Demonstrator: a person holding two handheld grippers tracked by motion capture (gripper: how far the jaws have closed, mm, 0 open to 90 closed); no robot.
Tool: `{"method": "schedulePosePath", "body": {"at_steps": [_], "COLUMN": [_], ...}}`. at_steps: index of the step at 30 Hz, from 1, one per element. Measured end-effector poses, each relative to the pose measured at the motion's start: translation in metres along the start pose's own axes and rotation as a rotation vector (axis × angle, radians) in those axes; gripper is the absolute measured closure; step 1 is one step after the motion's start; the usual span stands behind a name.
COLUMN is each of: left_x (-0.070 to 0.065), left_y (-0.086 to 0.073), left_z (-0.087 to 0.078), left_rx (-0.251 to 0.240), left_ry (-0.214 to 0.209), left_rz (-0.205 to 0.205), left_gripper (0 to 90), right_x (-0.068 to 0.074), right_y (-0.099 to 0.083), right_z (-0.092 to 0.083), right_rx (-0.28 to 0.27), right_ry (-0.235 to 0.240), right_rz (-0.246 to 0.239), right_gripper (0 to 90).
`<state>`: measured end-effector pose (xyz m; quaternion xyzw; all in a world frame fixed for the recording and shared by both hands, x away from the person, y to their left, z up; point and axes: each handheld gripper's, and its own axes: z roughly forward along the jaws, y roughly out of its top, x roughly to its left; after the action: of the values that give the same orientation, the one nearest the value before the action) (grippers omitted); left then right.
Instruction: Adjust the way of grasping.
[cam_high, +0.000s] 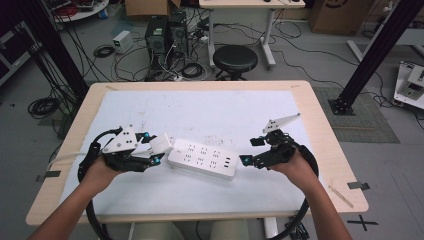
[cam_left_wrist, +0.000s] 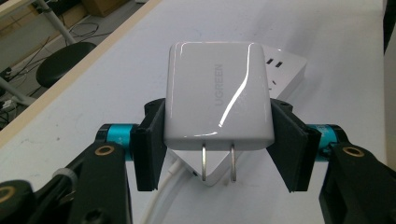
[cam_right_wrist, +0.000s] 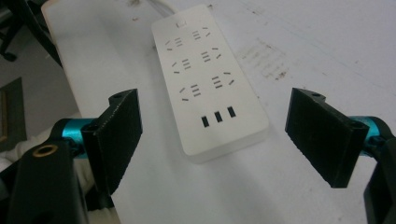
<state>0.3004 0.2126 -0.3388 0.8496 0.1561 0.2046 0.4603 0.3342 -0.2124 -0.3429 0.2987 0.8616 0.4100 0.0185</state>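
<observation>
A white UGREEN charger (cam_left_wrist: 218, 95) with two metal prongs sits between the pads of my left gripper (cam_left_wrist: 219, 140), which is shut on its sides. In the high view the charger (cam_high: 161, 143) hangs just off the left end of a white power strip (cam_high: 202, 158) that lies flat on the table mat. The strip (cam_right_wrist: 210, 79) has several sockets and three USB ports at its near end. My right gripper (cam_right_wrist: 219, 133) stands open at that end, its pads apart on either side and not touching. The right gripper (cam_high: 250, 151) is beside the strip's right end.
A white mat (cam_high: 210, 112) covers the wooden table (cam_high: 320, 130). Beyond the far edge stand a black stool (cam_high: 235, 59), computer towers (cam_high: 165, 32) and tangled floor cables. Black frame posts (cam_high: 372, 47) rise at both sides. A white cable (cam_left_wrist: 161, 200) runs under the left gripper.
</observation>
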Motion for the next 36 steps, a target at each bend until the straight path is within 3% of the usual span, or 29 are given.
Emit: {"method": "schedulePosePath", "body": {"at_steps": [5,11,16,23,26,31,32,36], "left_x": [-0.003,-0.010,-0.016,-0.024,-0.027,-0.028,-0.029,-0.032], "left_y": [-0.001,-0.002,-0.001,0.004,0.006,0.009,0.011,0.016], "left_z": [0.003,0.010,0.017,0.029,0.033,0.037,0.041,0.046], "left_rx": [0.002,-0.014,-0.019,-0.010,-0.020,-0.027,-0.029,-0.027], "left_ry": [-0.019,-0.062,-0.082,-0.090,-0.101,-0.109,-0.117,-0.118], "left_rz": [0.010,0.053,0.074,0.131,0.135,0.137,0.148,0.173], "left_gripper": [42.6,42.6,42.6,42.6,42.6,42.6,42.5,42.6], "right_x": [0.004,0.010,0.016,0.021,0.021,0.021,0.022,0.024], "right_y": [0.005,0.014,0.020,0.027,0.029,0.031,0.032,0.035], "right_z": [0.006,0.016,0.024,0.034,0.038,0.040,0.043,0.048], "right_rx": [-0.002,-0.021,-0.025,-0.042,-0.046,-0.056,-0.051,-0.040], "right_ry": [-0.006,0.058,0.114,0.185,0.216,0.248,0.278,0.300], "right_rz": [0.035,0.085,0.092,0.129,0.177,0.195,0.215,0.237], "right_gripper": [19.2,19.2,19.2,19.3,19.3,19.3,19.3,19.4]}}
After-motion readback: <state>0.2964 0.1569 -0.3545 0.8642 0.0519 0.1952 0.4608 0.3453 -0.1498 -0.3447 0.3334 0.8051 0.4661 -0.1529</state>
